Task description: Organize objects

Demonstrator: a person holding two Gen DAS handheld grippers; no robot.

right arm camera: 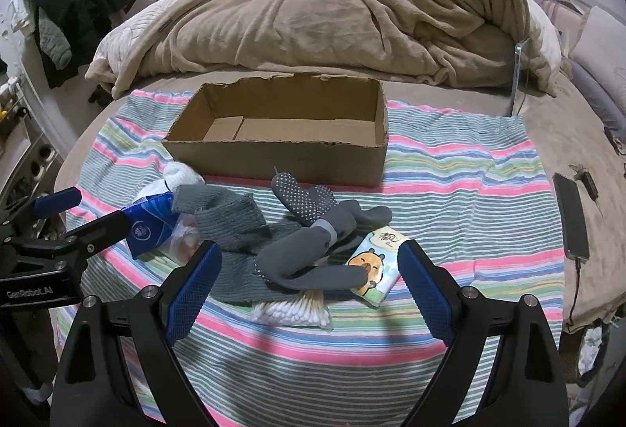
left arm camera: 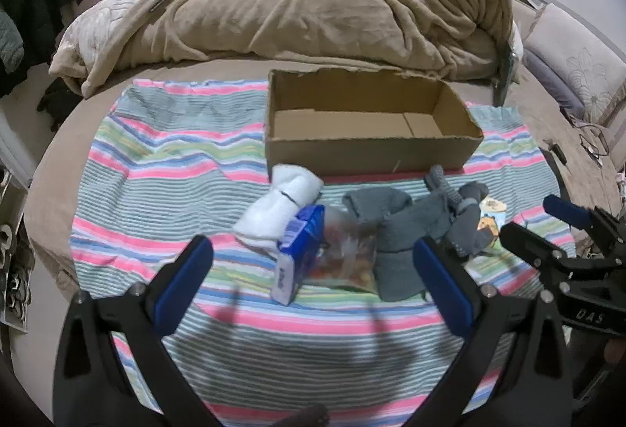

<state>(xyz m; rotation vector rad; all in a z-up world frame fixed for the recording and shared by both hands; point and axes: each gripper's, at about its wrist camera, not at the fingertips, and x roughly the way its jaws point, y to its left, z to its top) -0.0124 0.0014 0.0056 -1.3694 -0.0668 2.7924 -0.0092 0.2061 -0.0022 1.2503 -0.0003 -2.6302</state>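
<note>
Cardboard box (left arm camera: 367, 149) long axis left-right, mouth up; left claw (left arm camera: 313, 262), right claw (right arm camera: 309, 270) released.

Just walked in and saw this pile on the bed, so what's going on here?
A person with a gripper in each hand is about to sort a pile on a striped cloth. The left gripper and right gripper both hang open over the pile and hold nothing. The cardboard box behind is empty. The grey socks, white socks, blue packet, cotton swabs and cartoon tissue pack all lie on the cloth.
</note>
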